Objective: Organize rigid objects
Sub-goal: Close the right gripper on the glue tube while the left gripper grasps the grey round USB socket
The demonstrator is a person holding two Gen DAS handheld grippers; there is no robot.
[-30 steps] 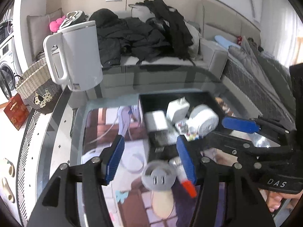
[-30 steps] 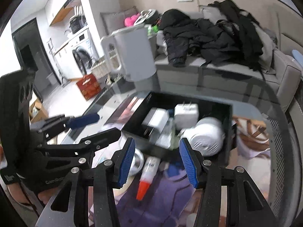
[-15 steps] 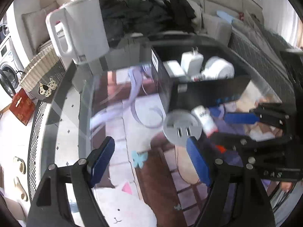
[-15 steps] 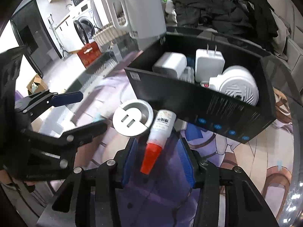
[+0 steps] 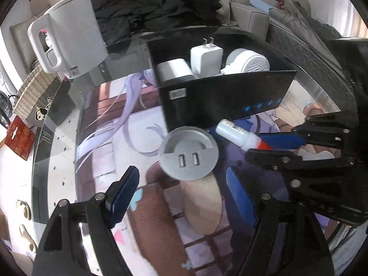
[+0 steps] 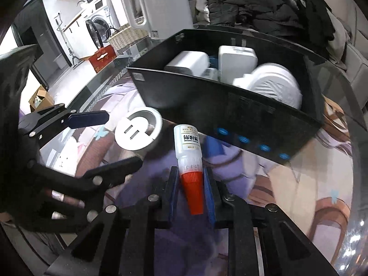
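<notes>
The right gripper (image 6: 192, 194) is clamping the orange cap of a small white glue bottle (image 6: 189, 151), its blue pads pressing both sides of the cap while the bottle's white body is projecting forward toward the black box (image 6: 230, 112); whether the bottle is resting on the table or is lifted clear cannot be told. In the left wrist view the same bottle (image 5: 239, 131) is lying across the picture, its cap end largely hidden behind the right gripper's blue finger. The left gripper (image 5: 181, 197) is standing wide open, holding nothing, its two fingers spread either side of a grey round USB socket (image 5: 189, 153) that is sitting on the glass table (image 5: 57, 138) just in front of the box — the socket is not touching either pad. Inside the box a white wall charger (image 5: 205, 57) is standing prongs up, a white round device (image 5: 249, 62) is lying beside it, and a white rounded block (image 5: 174, 70) is sitting at the left; their lower parts are hidden by the box wall. A white kettle (image 5: 69, 39) is standing beyond the box. The picture edges are blurring — print on the bottle label is not legible.
</notes>
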